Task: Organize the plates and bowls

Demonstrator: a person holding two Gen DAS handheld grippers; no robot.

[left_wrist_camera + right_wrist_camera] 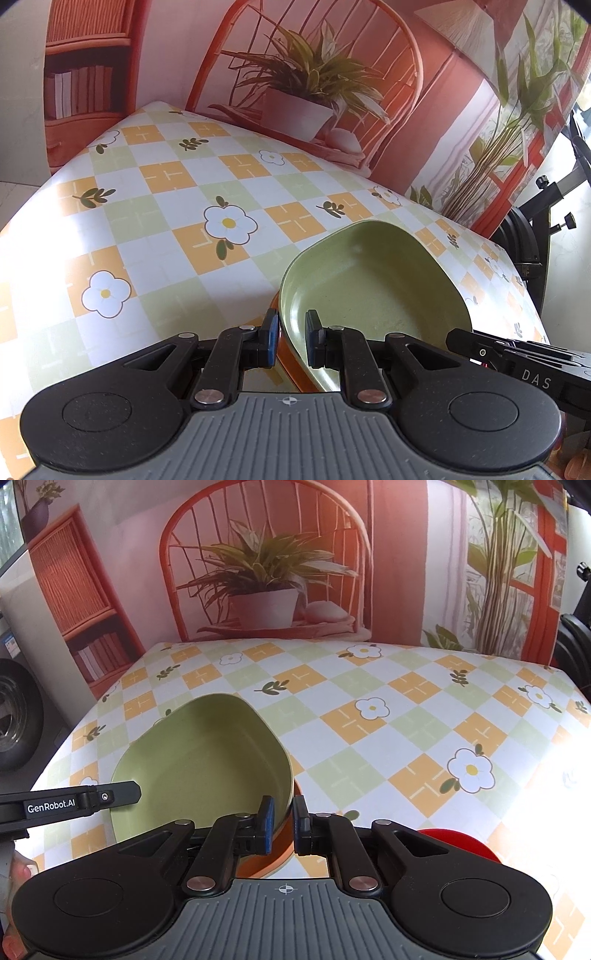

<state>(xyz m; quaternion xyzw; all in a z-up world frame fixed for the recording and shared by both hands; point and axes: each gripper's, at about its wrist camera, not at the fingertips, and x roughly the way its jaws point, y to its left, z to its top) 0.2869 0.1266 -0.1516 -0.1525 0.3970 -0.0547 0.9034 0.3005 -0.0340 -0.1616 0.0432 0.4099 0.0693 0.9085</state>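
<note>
Left wrist view: my left gripper [291,341] straddles the near-left rim of the green bowl [373,280], one blue pad [272,334] outside the wall and the other inside it. A gap shows between each pad and the wall, so I cannot tell whether I am pinching the rim or merely set around it. The bowl fills the lower right of the frame, tilted, and sits nested in an orange dish [291,363], of which only a sliver shows beneath its near edge. At the right edge the black body of my other gripper reaches in.

In the right wrist view my right gripper [283,823] stands across the bowl's [199,760] near-right rim in the same way, jaws narrow; whether they truly clamp it I cannot tell. The orange dish [258,867] peeks out below the bowl at lower centre. A red plate [461,843] lies just behind my right finger, lower right. The checked flower tablecloth [369,709] spreads across the middle of the frame.
</note>
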